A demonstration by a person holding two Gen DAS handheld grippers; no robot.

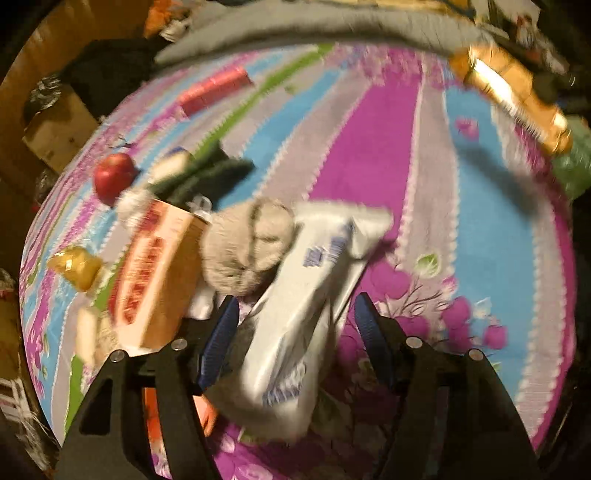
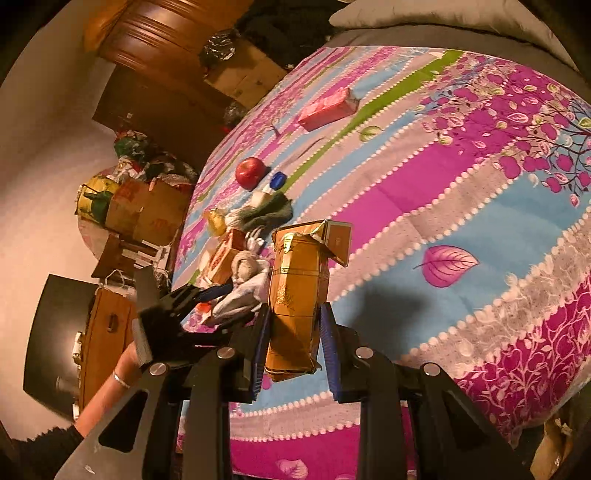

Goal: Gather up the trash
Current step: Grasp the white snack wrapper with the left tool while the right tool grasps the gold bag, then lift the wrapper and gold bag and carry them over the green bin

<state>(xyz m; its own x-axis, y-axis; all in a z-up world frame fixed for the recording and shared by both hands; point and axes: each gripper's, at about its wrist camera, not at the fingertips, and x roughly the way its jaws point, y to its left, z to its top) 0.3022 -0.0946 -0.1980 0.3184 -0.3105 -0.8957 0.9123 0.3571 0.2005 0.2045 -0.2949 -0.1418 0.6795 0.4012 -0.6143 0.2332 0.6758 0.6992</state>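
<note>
Gold carton (image 2: 297, 295) clamped in right jaws; silver wrapper (image 1: 299, 325) (blurred) between parted left jaws.

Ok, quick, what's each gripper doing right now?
Left gripper: open, silver packet loose between the jaws.
Right gripper: shut on the gold packet.

This is a bedroom in a home. A big bed (image 2: 461, 206) with a flowery purple blanket fills it, with cardboard boxes (image 2: 147, 210) and a wooden cupboard (image 2: 159, 33) beside the bed.
</note>
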